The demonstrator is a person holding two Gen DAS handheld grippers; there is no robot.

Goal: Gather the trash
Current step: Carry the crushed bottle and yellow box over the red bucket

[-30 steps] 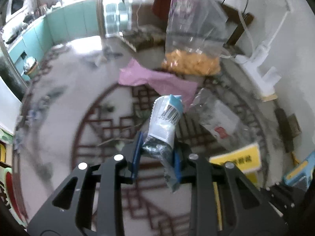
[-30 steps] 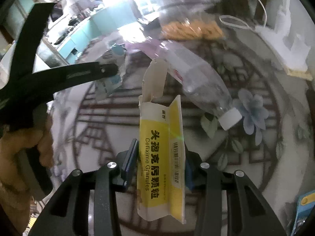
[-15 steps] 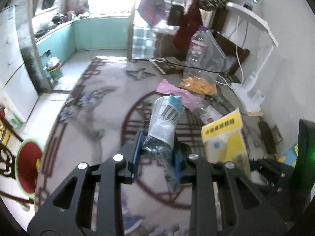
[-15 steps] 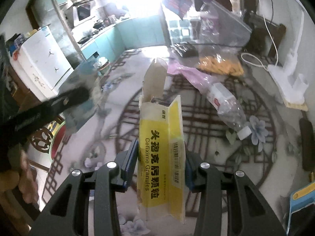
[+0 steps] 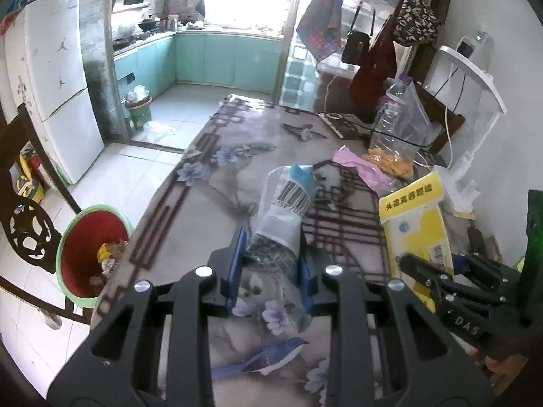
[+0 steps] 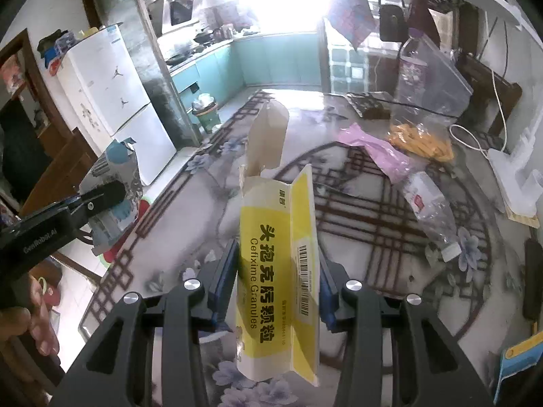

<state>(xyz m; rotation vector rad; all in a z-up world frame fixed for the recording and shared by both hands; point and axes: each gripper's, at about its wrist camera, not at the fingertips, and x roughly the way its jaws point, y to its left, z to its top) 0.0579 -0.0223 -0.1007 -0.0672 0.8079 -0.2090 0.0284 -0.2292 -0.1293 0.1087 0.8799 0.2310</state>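
Observation:
My left gripper (image 5: 269,271) is shut on a crumpled silver and blue wrapper (image 5: 286,203) with a barcode, held above the patterned table (image 5: 217,183). My right gripper (image 6: 276,279) is shut on an opened yellow and white medicine box (image 6: 278,264); that box (image 5: 414,217) also shows at the right of the left wrist view. The left gripper (image 6: 101,196) with its wrapper (image 6: 115,186) appears at the left of the right wrist view. A red bin with a green rim (image 5: 91,251) stands on the floor left of the table, trash inside it.
On the table lie a clear plastic bottle (image 6: 429,210), a pink wrapper (image 6: 376,152) and a clear bag of orange snacks (image 6: 420,108). A white lamp base (image 6: 516,176) stands at the right. A dark wooden chair (image 5: 23,210) and a white fridge (image 5: 51,78) are at the left.
Both grippers have risen and drawn back from the table with their loads. The left one swung left, bringing the red bin and the floor into its view.

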